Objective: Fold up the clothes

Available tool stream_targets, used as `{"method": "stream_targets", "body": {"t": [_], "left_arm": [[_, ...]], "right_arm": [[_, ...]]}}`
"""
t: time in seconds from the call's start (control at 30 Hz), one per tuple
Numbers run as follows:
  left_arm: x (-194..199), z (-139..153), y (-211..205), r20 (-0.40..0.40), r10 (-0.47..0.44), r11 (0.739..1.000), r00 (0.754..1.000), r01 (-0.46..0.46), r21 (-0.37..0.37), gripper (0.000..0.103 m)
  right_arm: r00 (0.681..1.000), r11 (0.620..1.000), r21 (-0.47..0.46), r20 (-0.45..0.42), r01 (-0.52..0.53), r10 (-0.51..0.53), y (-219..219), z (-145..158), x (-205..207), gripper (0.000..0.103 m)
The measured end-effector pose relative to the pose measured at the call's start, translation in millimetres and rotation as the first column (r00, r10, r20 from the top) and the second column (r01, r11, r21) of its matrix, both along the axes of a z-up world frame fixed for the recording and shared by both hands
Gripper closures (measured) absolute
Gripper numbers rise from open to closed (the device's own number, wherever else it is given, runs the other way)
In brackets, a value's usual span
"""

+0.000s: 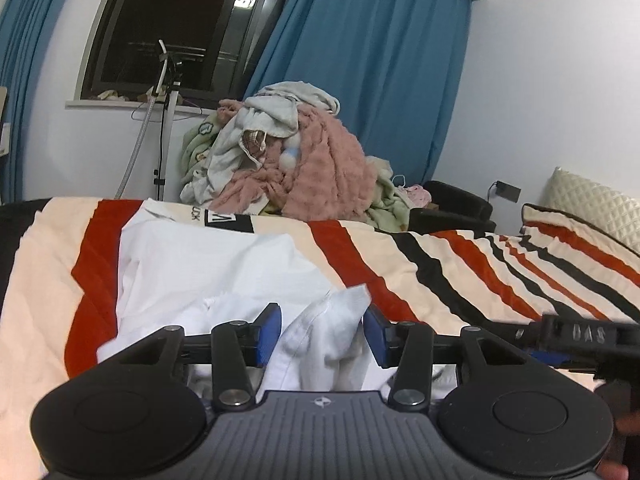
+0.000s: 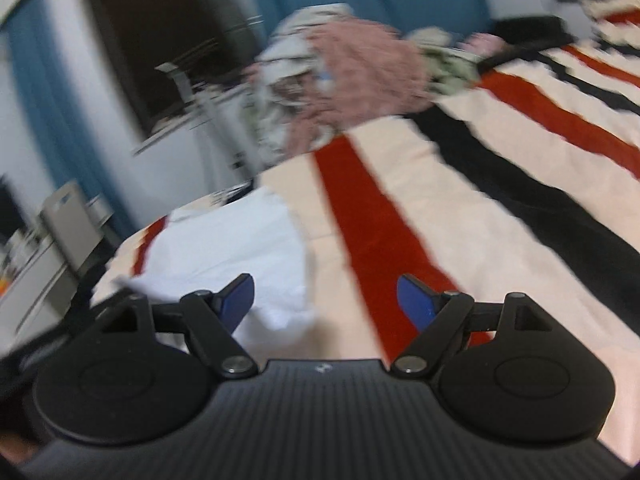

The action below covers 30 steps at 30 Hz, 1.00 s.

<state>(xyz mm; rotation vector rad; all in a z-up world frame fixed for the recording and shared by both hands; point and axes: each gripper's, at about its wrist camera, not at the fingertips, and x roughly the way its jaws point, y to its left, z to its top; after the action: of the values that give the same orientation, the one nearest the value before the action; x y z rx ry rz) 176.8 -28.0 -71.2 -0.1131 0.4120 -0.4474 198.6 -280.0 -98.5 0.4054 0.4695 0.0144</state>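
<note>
A white garment [image 1: 200,264] lies spread on the striped bedspread [image 1: 460,280]. A bunched fold of it stands up between the blue pads [image 1: 270,332] of my left gripper [image 1: 323,332], which is shut on it. In the blurred right wrist view, the same white garment [image 2: 224,248] lies at the left. My right gripper [image 2: 325,300] is open above its near edge and the bedspread [image 2: 400,200], with nothing between its fingers. A black part of the right gripper [image 1: 580,336] shows at the right edge of the left wrist view.
A heap of pink, grey and green clothes [image 1: 300,160] rises beyond the bed's far edge, under blue curtains [image 1: 360,60] and a dark window [image 1: 172,28]. A white stand [image 1: 168,120] is left of it. A quilted pillow [image 1: 592,204] lies at the far right.
</note>
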Motion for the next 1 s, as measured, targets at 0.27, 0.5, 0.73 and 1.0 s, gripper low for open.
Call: {"method": "stream_targets", "body": {"t": [0.27, 0.5, 0.73, 1.0], "left_arm": [[-7.9, 11.7, 6.7, 0.039, -0.069, 0.992, 0.997, 0.072, -0.099, 0.095], [-30.3, 29.8, 4.0, 0.086, -0.115, 0.985, 0.99, 0.124, -0.121, 0.095], [-50.0, 36.7, -4.2, 0.123, -0.141, 0.984, 0.982, 0.152, -0.09, 0.095], [-70.6, 48.4, -0.7, 0.178, -0.138, 0.98, 0.974, 0.161, -0.119, 0.095]], "right_arm": [[0.986, 0.979, -0.152, 0.069, -0.139, 0.15, 43.5, 8.3, 1.5, 0.023], [0.985, 0.98, -0.153, 0.098, -0.127, 0.143, 49.2, 9.9, 4.0, 0.023], [0.99, 0.995, -0.094, 0.141, -0.014, 0.027, 22.1, 17.3, -1.9, 0.023], [0.994, 0.998, 0.055, -0.103, 0.03, -0.025, -8.4, -9.1, 11.7, 0.023]]}}
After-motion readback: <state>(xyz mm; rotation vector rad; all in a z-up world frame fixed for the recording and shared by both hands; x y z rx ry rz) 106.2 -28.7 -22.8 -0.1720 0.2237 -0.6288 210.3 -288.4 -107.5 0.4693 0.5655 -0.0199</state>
